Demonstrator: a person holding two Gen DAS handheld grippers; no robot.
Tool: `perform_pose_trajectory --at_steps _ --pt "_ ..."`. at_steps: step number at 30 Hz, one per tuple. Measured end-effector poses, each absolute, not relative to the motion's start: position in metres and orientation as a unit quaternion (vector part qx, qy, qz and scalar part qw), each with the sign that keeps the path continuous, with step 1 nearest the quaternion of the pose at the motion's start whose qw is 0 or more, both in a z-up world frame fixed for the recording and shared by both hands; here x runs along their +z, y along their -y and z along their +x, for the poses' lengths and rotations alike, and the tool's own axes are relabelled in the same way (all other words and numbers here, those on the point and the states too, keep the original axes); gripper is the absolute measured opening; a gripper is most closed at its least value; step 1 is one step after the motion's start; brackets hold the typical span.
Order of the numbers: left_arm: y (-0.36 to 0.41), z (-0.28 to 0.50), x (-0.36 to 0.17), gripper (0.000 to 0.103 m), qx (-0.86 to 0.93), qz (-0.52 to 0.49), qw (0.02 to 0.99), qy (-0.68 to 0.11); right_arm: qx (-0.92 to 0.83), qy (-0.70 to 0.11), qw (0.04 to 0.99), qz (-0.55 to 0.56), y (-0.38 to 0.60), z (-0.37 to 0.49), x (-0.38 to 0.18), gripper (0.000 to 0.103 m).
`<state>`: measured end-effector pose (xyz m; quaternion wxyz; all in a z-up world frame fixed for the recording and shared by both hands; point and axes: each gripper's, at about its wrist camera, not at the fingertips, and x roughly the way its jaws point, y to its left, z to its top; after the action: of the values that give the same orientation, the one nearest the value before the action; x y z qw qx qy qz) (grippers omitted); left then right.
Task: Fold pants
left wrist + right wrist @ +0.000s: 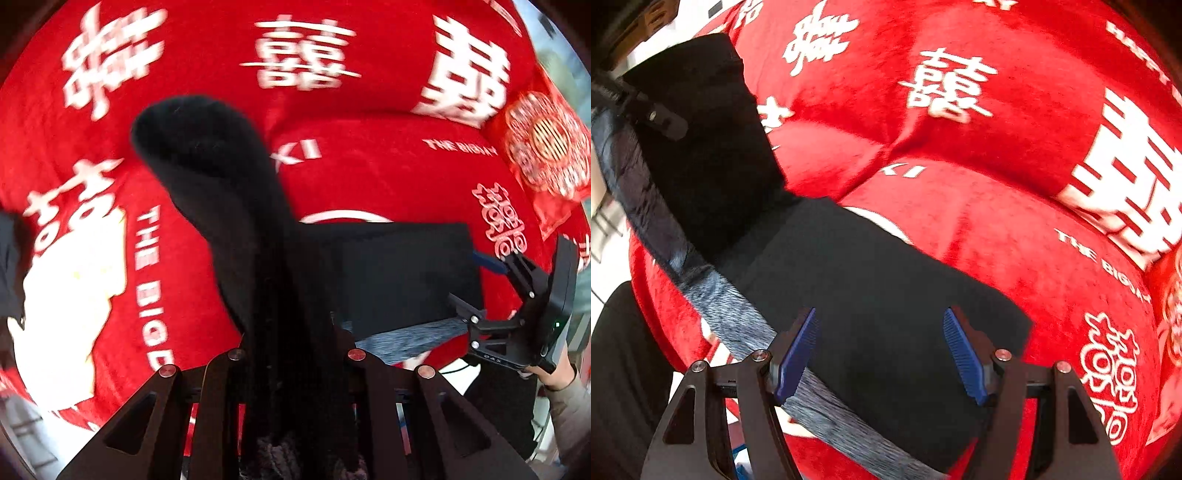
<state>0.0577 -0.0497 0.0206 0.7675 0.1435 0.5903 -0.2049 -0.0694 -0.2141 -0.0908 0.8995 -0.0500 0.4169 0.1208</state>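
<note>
Pants [221,192], black, hang pinched in the left gripper [295,365]: jaws clamped tight on the fabric, pads hidden by cloth bunched up btwn the black finger frames. From the grip a leg runs up and away and ends in a rounded fold, lifted off the bed cover [388,177]. Rest of the pants lies flat just beyond the gripper, towards the right of the left wrist view, w/ a grey-blue knit waistband [410,336] along the near edge.

Right gripper [881,354] is wide apart, blue ribbed pads [796,354] on either side of the flat black panel; pads don't press on it, nothing held. Waistband passes under the left-hand pad in that view and runs diagonally up to the far left, where part of the left gripper's black frame shows at the picture edge. In the left wrist view the right gripper sits at the far right, by the flat panel's edge, w/ a hand [554,373] and pale sleeve behind it.

Beyond all that: red plush bed cover w/ big white characters and English lettering, puffed into soft mounds. Red-and-white patterned cushion [543,147] at the far right edge. Pictures blurred in parts.
</note>
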Motion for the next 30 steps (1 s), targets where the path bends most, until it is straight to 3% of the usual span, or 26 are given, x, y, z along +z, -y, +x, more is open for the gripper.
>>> perform_pose_trajectory --at_steps 11,16,24,27,30 --pt "0.194 0.014 -0.048 0.021 -0.250 0.229 0.722 -0.604 0.062 -0.420 0.905 0.012 0.299 -0.094 -0.106 0.073" --pt "0.215 0.008 -0.087 0.021 -0.235 0.259 0.709 -0.613 0.046 -0.419 0.906 0.038 0.325 -0.103 -0.115 0.073" --pt "0.242 -0.028 -0.050 0.021 -0.250 0.289 0.723 -0.575 0.027 -0.404 0.912 0.070 0.361 -0.116 -0.117 0.073" --pt "0.264 -0.031 -0.100 0.022 -0.218 0.334 0.698 -0.594 0.019 -0.408 0.909 0.080 0.370 -0.115 -0.122 0.073" --pt "0.271 -0.038 -0.106 0.024 -0.210 0.356 0.713 -0.567 0.013 -0.413 0.907 0.087 0.376 -0.116 -0.123 0.073"
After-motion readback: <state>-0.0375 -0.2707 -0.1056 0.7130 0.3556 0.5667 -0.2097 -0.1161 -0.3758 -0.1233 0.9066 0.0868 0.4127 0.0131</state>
